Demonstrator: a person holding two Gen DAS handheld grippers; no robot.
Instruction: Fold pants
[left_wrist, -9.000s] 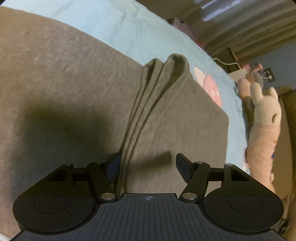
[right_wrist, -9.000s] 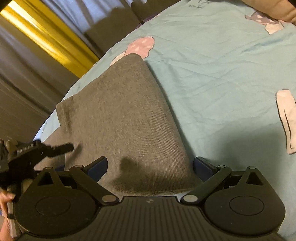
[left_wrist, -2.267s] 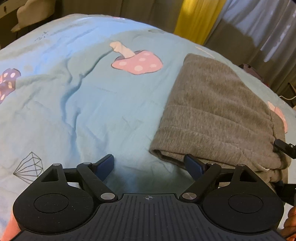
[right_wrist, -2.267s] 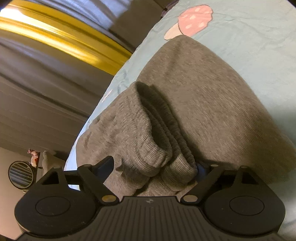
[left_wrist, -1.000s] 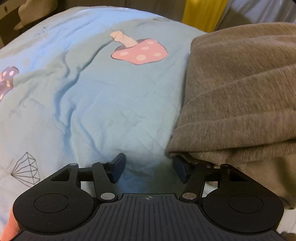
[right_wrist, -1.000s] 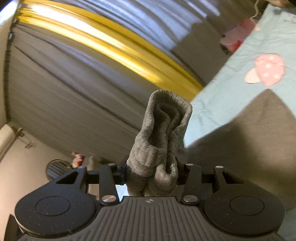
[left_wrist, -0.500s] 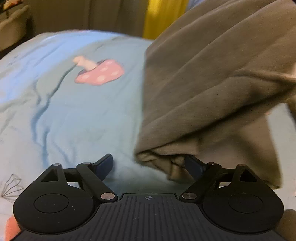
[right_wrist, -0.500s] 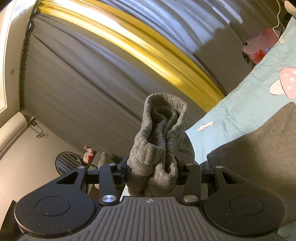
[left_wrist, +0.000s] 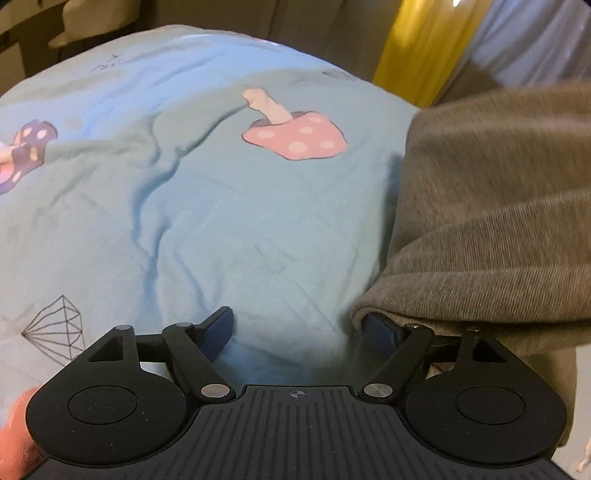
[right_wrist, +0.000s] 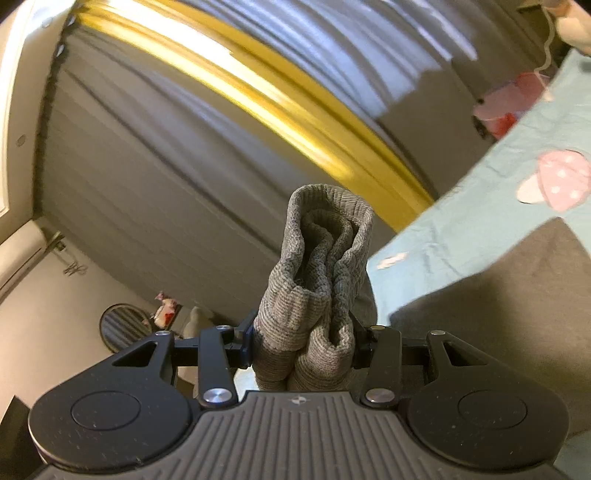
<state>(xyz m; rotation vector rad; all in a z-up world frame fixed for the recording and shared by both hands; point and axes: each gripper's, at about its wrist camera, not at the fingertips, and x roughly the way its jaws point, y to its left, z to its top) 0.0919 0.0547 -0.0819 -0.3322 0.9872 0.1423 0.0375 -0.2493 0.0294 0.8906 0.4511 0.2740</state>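
A: Pants (right_wrist: 314, 280) status?

B: Partly folded on the bed sheet (left_wrist: 207, 206). Right gripper (right_wrist: 303, 345) is clamped on a bunched ribbed end, lifted above the sheet. Left gripper (left_wrist: 295, 330) fingers are apart at the pants' edge, one finger under the fabric, gripping nothing.

A: Step?

B: Looks like the final fold-over. Next: carry the held end across, lay flat, release.

A: Obstructions?

B: None near the pants. Curtain (right_wrist: 184, 147) behind the bed.
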